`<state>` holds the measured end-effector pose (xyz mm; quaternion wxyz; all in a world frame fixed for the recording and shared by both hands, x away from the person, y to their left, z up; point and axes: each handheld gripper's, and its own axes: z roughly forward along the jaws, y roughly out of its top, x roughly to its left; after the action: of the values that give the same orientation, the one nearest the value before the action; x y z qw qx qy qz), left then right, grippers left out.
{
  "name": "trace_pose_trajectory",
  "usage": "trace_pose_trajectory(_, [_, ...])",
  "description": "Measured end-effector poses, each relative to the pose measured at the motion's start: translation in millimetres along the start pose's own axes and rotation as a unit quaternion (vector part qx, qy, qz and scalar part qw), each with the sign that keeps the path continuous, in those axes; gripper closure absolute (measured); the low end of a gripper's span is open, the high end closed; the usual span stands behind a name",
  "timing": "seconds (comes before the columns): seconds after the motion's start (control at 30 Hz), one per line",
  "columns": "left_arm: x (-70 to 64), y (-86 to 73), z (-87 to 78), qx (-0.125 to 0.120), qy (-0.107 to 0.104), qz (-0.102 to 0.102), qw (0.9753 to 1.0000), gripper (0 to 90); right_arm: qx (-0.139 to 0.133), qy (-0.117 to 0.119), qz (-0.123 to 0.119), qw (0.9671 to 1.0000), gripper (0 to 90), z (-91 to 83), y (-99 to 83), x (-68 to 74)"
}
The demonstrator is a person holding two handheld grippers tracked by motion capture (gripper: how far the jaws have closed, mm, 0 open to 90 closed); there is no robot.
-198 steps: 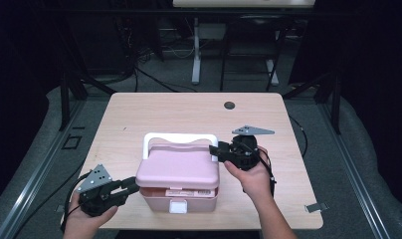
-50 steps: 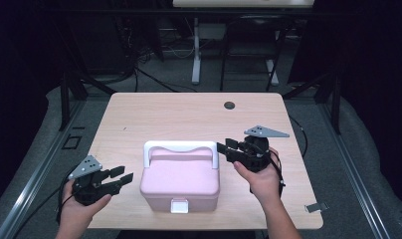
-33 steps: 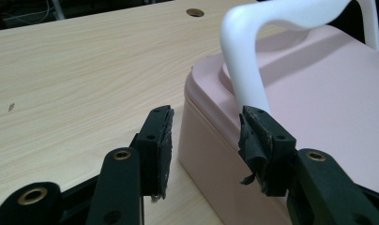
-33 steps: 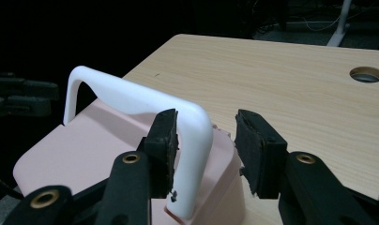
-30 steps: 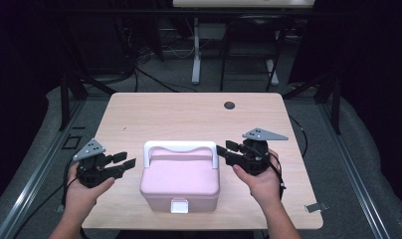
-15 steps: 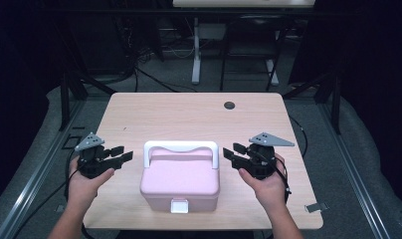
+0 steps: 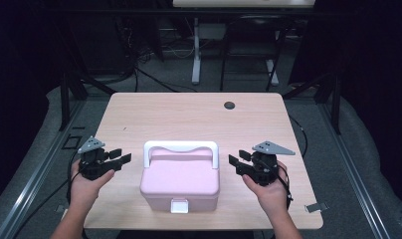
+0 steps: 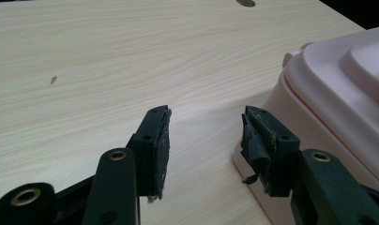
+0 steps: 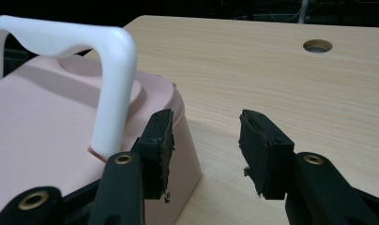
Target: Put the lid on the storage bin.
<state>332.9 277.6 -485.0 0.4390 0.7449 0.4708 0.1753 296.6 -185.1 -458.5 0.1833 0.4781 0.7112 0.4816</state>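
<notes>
A pink lidded box (image 7: 180, 181) with an upright white handle (image 7: 180, 146) and a white front latch (image 7: 179, 205) sits near the table's front edge. My left gripper (image 7: 120, 157) is held a little left of the box, open, with nothing between its jaws. In the left gripper view my left gripper (image 8: 205, 136) points past the box's side (image 8: 328, 117). My right gripper (image 7: 234, 163) hovers just right of the box, open and empty. In the right gripper view my right gripper (image 9: 205, 140) sits beside the pink box (image 9: 47, 140) and its handle (image 9: 113, 79).
The light wooden table (image 7: 189, 119) has a round cable hole (image 7: 230, 105) at the back right. Dark floor, cables and stand legs surround the table. A small clip (image 7: 316, 207) sticks out at the table's front right corner.
Both grippers have let go of the box's sides and drawn outward, away from it. The left one also rose and moved farther up the table. The box stays in place.
</notes>
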Motion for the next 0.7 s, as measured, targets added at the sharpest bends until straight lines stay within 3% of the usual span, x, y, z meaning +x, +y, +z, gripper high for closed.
trace_pose_trajectory(0.4, [7.5, -19.4, 8.8, -0.005, 0.018, -0.007, 0.9998, 50.2, 0.004, -0.029, -0.006, 0.9996, 52.8, 8.7, -26.5, -6.0])
trace_pose_trajectory(0.7, [10.2, -34.2, 17.0, 0.006, 0.025, -0.002, 0.9997, 49.8, 0.019, -0.047, -0.008, 0.9987, 51.3, 15.0, -46.1, -11.8])
